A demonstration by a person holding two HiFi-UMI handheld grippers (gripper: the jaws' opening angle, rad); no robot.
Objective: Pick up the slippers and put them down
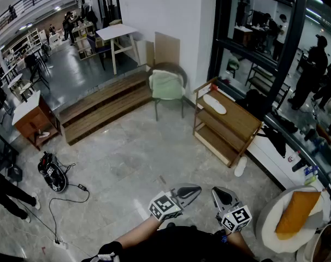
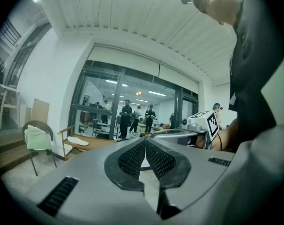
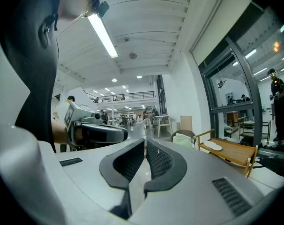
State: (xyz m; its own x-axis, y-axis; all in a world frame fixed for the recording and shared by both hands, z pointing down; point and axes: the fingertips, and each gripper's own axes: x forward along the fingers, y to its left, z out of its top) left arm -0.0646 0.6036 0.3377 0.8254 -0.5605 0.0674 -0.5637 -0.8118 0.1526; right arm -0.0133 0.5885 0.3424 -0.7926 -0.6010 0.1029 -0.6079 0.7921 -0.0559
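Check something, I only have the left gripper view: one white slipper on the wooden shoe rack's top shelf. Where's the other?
Observer: Head view: second white slipper lies on the grey tiled floor beside the wooden shoe rack, at its near corner.
Operator: Right gripper?
Observer: Its own view shows the grey right gripper with jaws together, nothing between.
Operator: Near the rack?
Observer: No. Head view: the left gripper and the right are both close to the person's body, a stretch of floor short of the rack.
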